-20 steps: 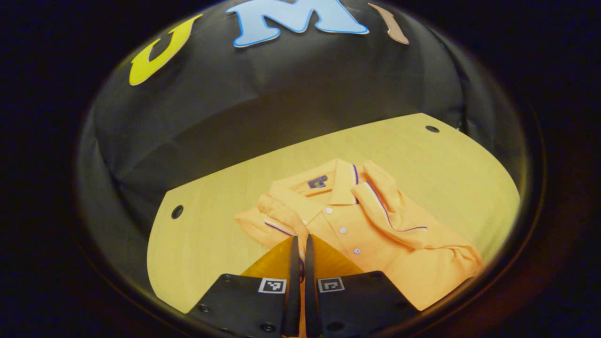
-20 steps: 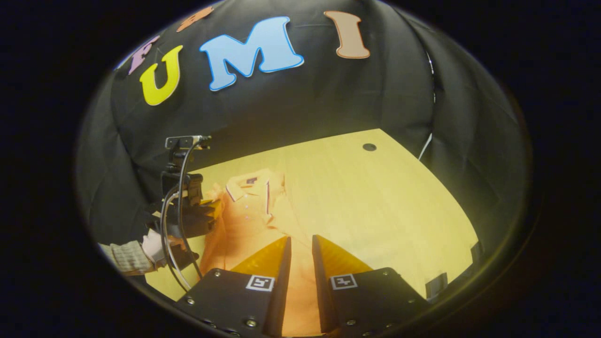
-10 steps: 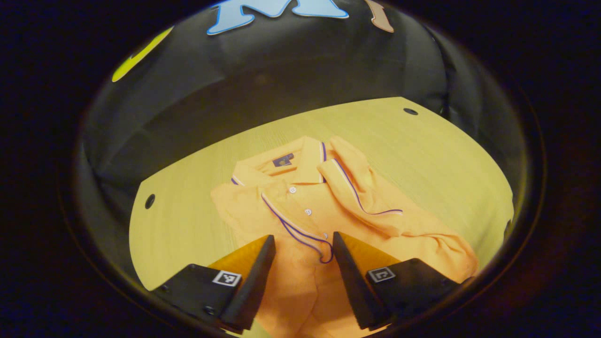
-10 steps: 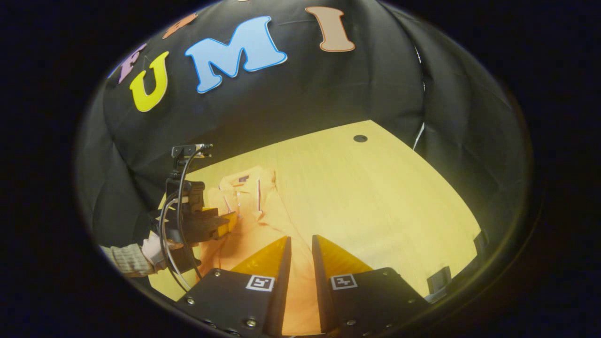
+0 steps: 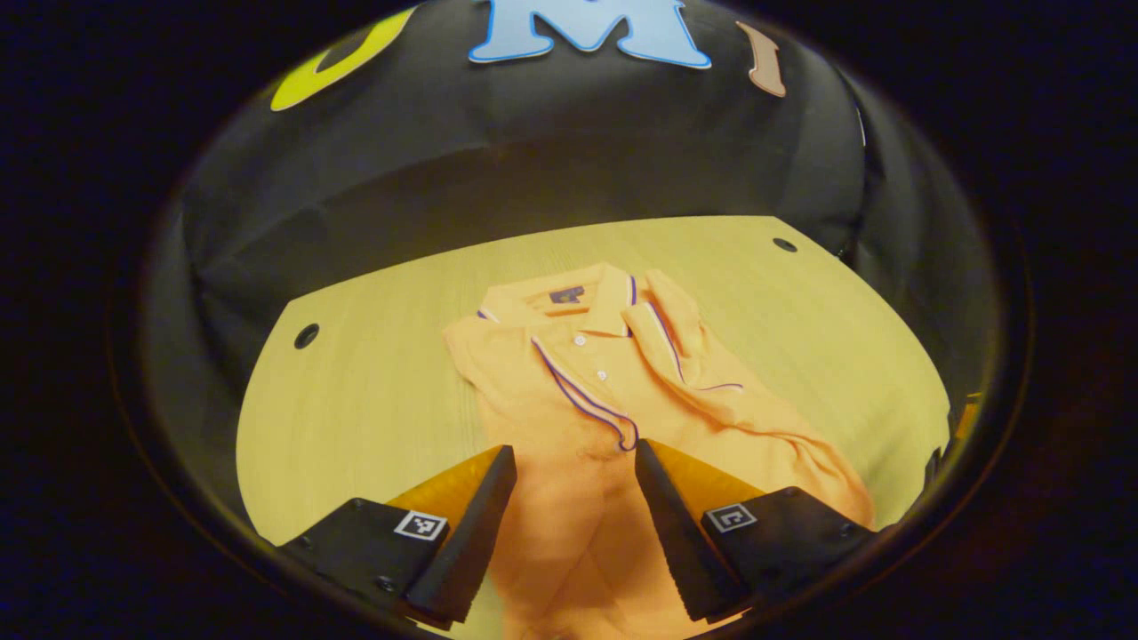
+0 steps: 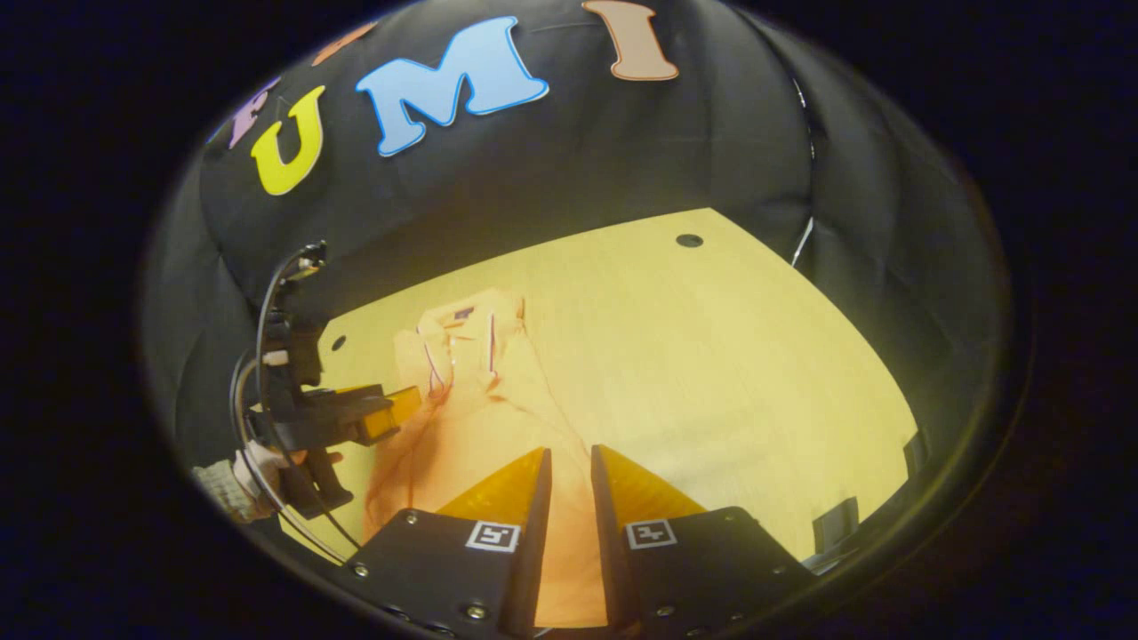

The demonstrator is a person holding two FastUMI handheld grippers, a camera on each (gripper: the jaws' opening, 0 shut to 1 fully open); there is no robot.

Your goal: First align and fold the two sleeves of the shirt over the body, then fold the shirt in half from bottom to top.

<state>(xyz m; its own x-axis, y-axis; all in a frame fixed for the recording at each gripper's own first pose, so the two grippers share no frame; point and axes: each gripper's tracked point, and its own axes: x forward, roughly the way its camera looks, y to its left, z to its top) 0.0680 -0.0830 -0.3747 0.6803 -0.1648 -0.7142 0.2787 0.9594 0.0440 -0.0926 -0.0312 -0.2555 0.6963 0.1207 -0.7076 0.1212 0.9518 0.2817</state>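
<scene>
An orange polo shirt [image 5: 622,418] lies face up on the wooden table [image 5: 356,409], collar towards the far wall. Both sleeves rest folded over the body, the left sleeve [image 5: 569,391] and the right sleeve [image 5: 689,360] each edged with a purple stripe. My left gripper [image 5: 573,452] hangs open just above the shirt's lower body with nothing between its fingers. In the right gripper view the same shirt [image 6: 462,400] stretches away, and the left gripper [image 6: 396,411] hovers at its left edge. My right gripper [image 6: 570,453] is shut to a narrow slit over the shirt's lower right part; no cloth looks pinched.
Round holes sit in the table's far corners [image 5: 307,335] [image 5: 784,244]. Bare wood spreads to the right of the shirt [image 6: 729,373]. A hand and sleeve cuff [image 6: 240,480] with a cable hold the left gripper. The black cloth wall stands behind the table.
My left gripper opened and let go of the left sleeve, which now lies flat across the body, then drew back towards the hem. The right gripper stayed shut and barely moved.
</scene>
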